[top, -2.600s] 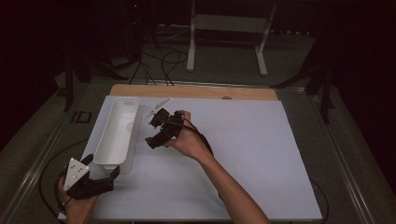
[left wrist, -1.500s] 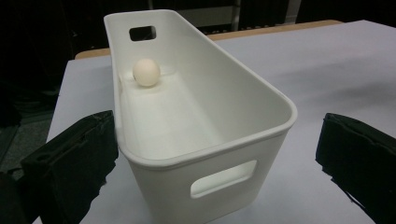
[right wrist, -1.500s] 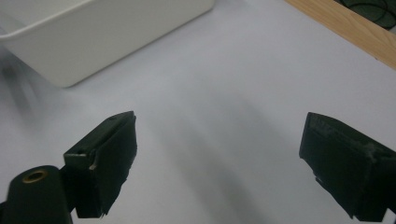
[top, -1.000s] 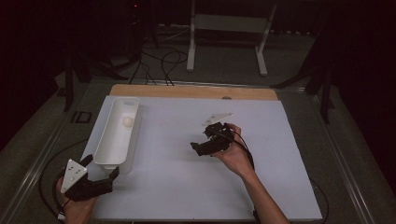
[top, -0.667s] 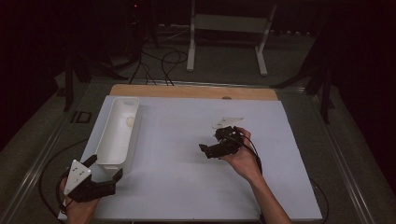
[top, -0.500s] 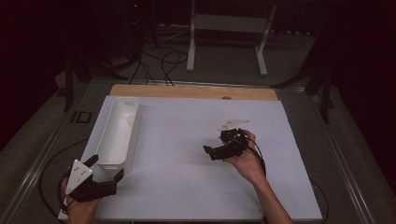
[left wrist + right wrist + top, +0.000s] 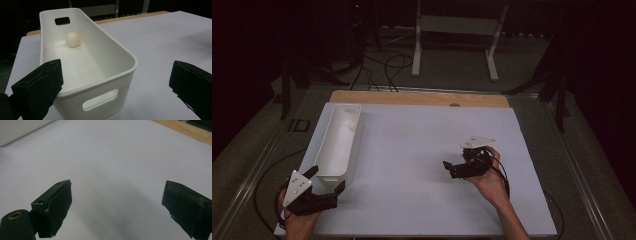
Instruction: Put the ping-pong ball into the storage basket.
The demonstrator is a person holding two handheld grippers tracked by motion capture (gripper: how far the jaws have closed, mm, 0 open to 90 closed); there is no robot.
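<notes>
A long white bin (image 7: 337, 150) lies at the table's left, and a small cream ball (image 7: 353, 125) rests inside near its far end. In the left gripper view the ball (image 7: 73, 39) lies on the floor of the bin (image 7: 105, 65), below a handle cutout. My left gripper (image 7: 326, 179) stands open just short of the bin's near end, apart from it; its jaws flank that end wall (image 7: 117, 75). My right gripper (image 7: 449, 170) hovers open over the white sheet right of centre, with nothing between its jaws (image 7: 117, 197).
A white sheet (image 7: 422, 150) covers the table, with a wooden strip (image 7: 412, 97) along the far edge. Cables (image 7: 267, 185) trail off the left side. Beyond the table stand a white frame (image 7: 452, 45) and floor cables.
My right gripper has travelled from beside the bin to the right and nearer the front edge. The left gripper has drawn back a little from the bin's near end.
</notes>
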